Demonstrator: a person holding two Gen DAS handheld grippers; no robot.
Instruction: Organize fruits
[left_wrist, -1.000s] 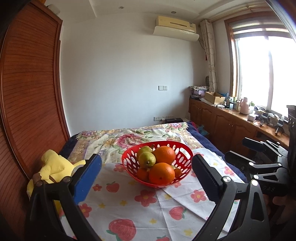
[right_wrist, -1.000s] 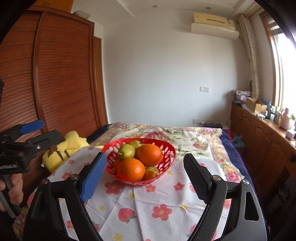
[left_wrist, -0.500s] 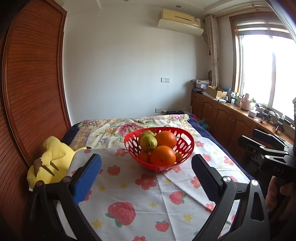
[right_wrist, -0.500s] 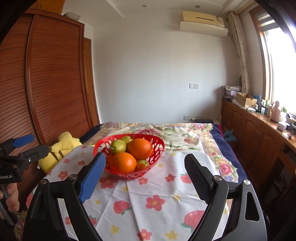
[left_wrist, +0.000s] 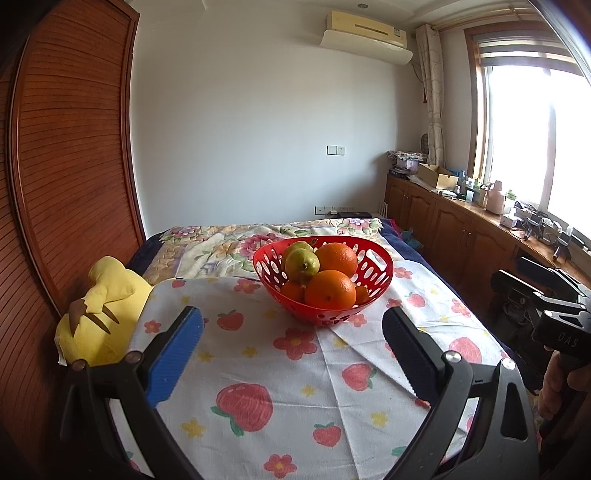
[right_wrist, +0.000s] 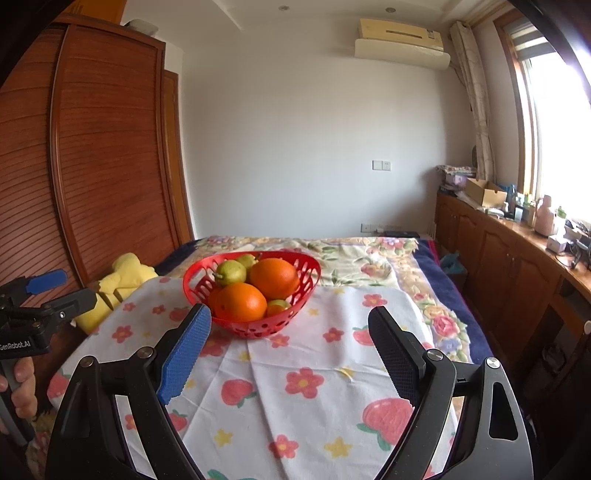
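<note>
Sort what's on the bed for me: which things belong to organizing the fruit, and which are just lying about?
Job: red basket, oranges, green pears.
Lying about: yellow plush toy, fruit-print cloth, floral bedspread.

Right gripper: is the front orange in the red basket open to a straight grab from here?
Probably yes. The right gripper is open and empty, short of the red basket. The front orange sits above the near rim, on top of the pile, with only bare cloth between.
</note>
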